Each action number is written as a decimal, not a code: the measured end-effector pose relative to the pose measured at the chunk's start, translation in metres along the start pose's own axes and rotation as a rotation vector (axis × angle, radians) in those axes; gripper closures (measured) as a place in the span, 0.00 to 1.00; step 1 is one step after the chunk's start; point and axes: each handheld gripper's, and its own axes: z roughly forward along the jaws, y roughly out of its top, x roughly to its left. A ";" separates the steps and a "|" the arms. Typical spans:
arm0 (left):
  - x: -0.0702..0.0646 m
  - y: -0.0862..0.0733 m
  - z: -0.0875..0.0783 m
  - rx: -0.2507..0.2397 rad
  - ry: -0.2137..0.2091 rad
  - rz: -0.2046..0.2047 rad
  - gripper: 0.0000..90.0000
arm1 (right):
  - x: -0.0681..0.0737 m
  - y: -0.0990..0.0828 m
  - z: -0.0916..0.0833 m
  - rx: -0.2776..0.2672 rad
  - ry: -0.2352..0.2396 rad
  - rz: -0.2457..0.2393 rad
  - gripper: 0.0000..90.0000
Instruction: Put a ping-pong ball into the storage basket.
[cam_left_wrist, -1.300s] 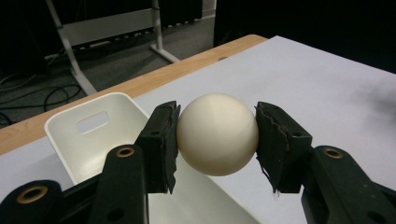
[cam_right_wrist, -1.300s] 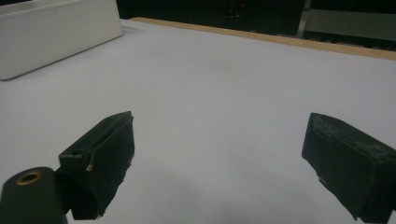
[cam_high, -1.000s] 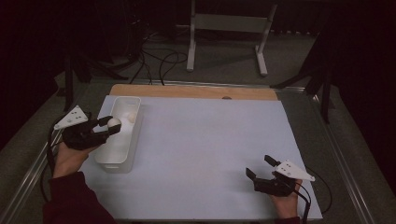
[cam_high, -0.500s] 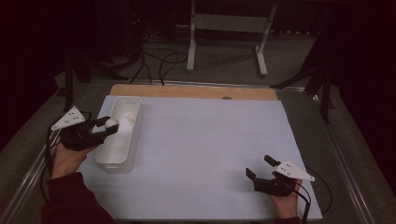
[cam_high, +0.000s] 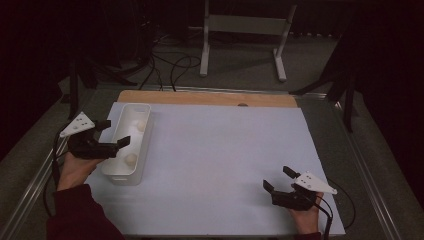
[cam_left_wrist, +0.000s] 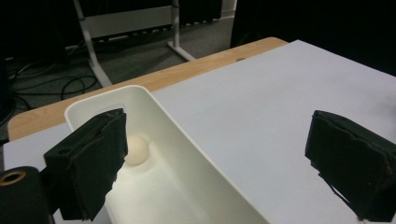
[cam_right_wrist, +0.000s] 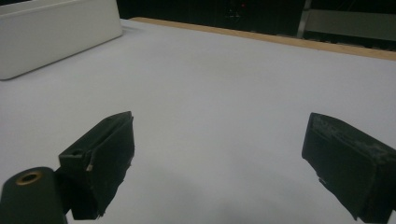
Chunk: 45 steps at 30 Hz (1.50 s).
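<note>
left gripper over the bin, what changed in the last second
The left gripper was shut on a pale ball above the white bin; its jaws have just been opening with nothing between them, and a ball now lies in the bin's near end. The far ball, bin and open right gripper stayed put.

My tabletop (cam_high: 210, 98) is a pale wooden board, its bare edge showing as a strip along the far side, with a small dark mark in that strip. A large white sheet (cam_high: 225, 170) covers nearly all the rest of it, flat and reaching the near edge. On the sheet, at its far left, stands a white oblong bin (cam_high: 145, 150), long side running away from me, with two pale round balls (cam_high: 131, 159) lying inside it.
</note>
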 end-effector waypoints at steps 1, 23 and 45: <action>0.000 0.001 0.000 -0.005 -0.001 -0.001 0.06 | 0.000 0.000 0.000 -0.001 0.000 -0.001 0.10; -0.016 0.007 0.018 -0.029 -0.048 0.021 0.02 | 0.000 0.000 0.000 -0.002 -0.001 -0.001 0.10; -0.032 0.008 0.022 -0.090 -0.085 0.023 0.01 | 0.000 0.000 -0.001 -0.005 0.000 0.001 0.10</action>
